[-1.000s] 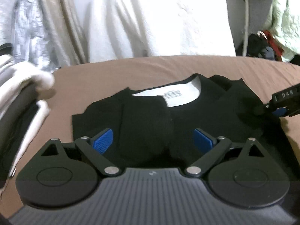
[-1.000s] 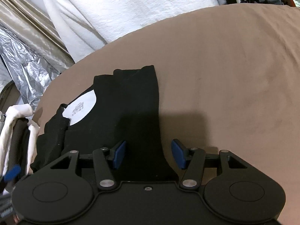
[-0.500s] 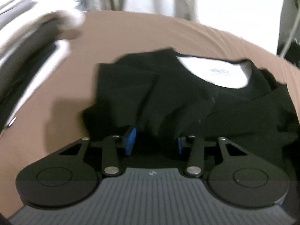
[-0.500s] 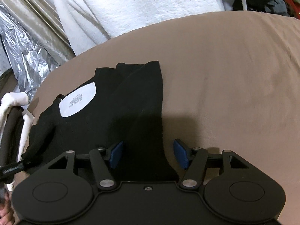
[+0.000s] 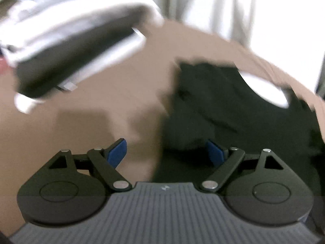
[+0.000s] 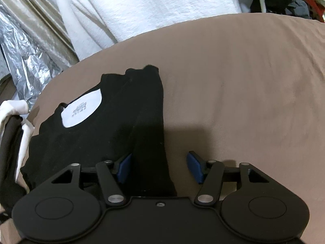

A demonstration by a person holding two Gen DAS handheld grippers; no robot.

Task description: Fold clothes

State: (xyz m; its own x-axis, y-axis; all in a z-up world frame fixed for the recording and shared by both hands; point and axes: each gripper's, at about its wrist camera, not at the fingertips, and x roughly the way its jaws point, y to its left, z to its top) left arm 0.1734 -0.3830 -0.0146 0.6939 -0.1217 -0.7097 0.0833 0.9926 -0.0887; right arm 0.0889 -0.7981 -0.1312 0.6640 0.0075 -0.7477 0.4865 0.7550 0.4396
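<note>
The left gripper (image 5: 166,152) was spread wide with its jaws opening, and nothing was pinched in it: the left blue pad sat over bare brown bed sheet (image 5: 91,105) while the right pad hung at the dark left side edge of the black t-shirt (image 5: 233,109), though that view was too smeared to say if it touched. The right gripper (image 6: 159,167) was about halfway apart with its jaws closing a little, the folded right side edge of the shirt (image 6: 113,128) running up between the pads, but they weren't pressing on it as far as I could tell. The shirt itself lay partly folded on the sheet, nearer the sheet's left side than its right, neck opening and white inside label (image 6: 81,109) pointing toward the far edge where the white bedding (image 6: 152,6) was piled. Beyond its left side, a stack of white and dark folded clothes (image 5: 67,46) sat near the sheet's left edge. My read: this thing looked light, floppy and not slippery at all, so it would sag and bunch the second you lifted one point. I'd have grabbed it at the hem corners or along a doubled side edge, both layers together, since a single layer would just peel off the fold.
</note>
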